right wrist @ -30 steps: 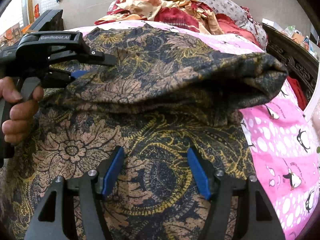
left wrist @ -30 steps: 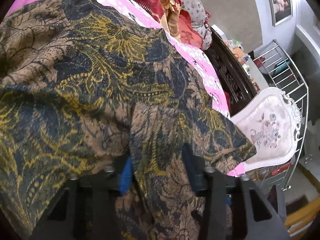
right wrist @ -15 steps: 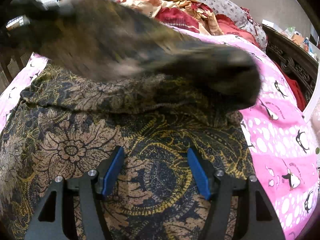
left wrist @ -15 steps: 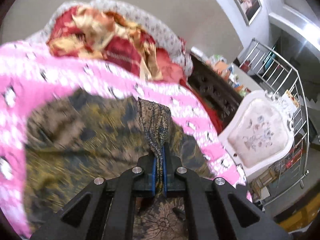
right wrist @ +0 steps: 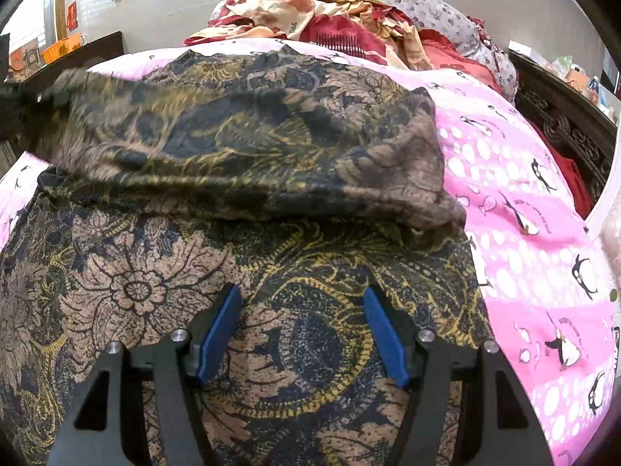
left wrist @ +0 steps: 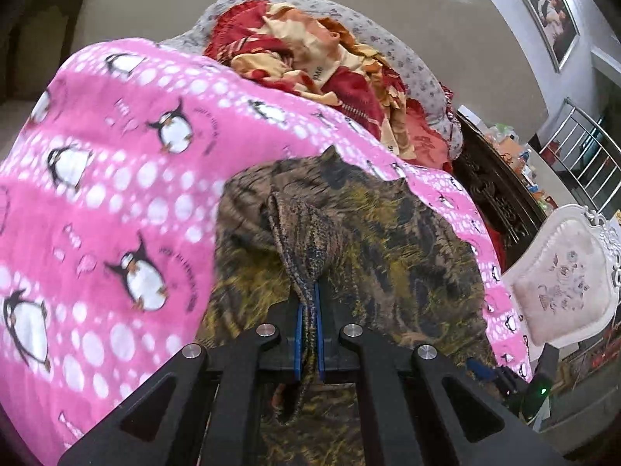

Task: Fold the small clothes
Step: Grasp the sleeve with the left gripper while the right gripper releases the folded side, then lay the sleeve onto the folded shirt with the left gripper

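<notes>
A brown, navy and gold batik garment lies on the pink penguin blanket. My left gripper is shut on a bunched edge of the garment and holds it lifted above the bed. In the right wrist view this lifted part hangs as a folded flap across the far half of the garment. My right gripper is open, its blue pads low over the near part of the cloth, holding nothing.
A heap of red and cream clothes and a grey flowered pillow lie at the far end of the bed. A dark carved headboard and a white upholstered chair stand to the right.
My left gripper shut on the garment's edge and lifted it up and away, dragging the cloth over itself. The right gripper stayed still and open.
</notes>
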{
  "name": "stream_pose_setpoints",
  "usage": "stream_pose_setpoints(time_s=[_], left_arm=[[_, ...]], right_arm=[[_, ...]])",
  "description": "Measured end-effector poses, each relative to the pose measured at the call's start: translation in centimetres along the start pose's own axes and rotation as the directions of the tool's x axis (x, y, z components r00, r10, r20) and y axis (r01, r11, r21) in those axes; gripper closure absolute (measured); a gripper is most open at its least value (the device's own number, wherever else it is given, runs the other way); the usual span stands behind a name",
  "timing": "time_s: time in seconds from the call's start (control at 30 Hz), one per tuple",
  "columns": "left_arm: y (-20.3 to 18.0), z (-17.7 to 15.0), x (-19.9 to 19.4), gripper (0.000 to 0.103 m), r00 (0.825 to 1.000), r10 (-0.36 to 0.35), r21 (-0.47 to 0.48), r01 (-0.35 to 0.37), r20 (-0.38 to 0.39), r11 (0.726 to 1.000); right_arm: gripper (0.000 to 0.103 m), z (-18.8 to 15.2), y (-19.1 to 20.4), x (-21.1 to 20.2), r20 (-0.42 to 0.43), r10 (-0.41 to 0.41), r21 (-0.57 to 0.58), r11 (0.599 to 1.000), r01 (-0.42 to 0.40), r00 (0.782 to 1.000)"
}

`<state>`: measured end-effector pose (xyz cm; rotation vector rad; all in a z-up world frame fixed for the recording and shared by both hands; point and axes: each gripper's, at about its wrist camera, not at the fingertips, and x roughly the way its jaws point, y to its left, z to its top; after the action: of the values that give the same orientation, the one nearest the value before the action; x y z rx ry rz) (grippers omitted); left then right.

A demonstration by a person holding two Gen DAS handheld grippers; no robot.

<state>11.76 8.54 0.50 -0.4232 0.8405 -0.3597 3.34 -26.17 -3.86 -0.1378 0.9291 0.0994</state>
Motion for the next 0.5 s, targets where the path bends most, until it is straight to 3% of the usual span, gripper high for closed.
stream_pose_setpoints(time_s=[0.13, 0.23, 0.3, 0.4, 0.43, 0.5], left_arm=[[1.1, -1.1, 0.9, 0.103, 0.999, 0.047, -0.011, -0.048, -0.013, 0.999], [3.2, -1.7, 3.5, 0.103, 0.983, 0.122, -0.054, -0.130, -0.140, 0.990], [3.9, -1.7, 3.2, 0.103, 0.986, 0.097, -0.075, -0.108, -0.138, 0.991], [3.5, -1.0, 0.1, 0.103, 0.983, 0.179, -0.058, -0.181, -0.037, 0.982], [3.4, -0.8, -1.1, 0.103, 0.976, 0.215, -0.068, -0.213, 0.022, 0.975], [2.2, -0.3, -3.3, 0.103, 0.946, 0.287, -0.082, -0.277, 0.153, 0.957]], right_arm=[[0.033, 0.0, 0.1, 0.0, 0.000, -0.004, -0.003, 1.000, 0.004, 1.000], [0.033, 0.0, 0.2, 0.0, -0.004, -0.002, -0.003, 1.000, 0.002, 1.000], [0.033, 0.1, -0.1, -0.5, 0.000, 0.043, 0.018, 0.999, -0.043, 0.999], [0.044, 0.9, -2.2, -2.8, 0.094, 0.149, 0.113, 0.981, -0.159, 0.984], [0.046, 1.7, -2.8, -3.7, 0.132, 0.145, 0.130, 0.978, -0.163, 0.981], [0.049, 3.9, -3.8, -5.0, 0.204, 0.130, 0.136, 0.978, -0.159, 0.970]])
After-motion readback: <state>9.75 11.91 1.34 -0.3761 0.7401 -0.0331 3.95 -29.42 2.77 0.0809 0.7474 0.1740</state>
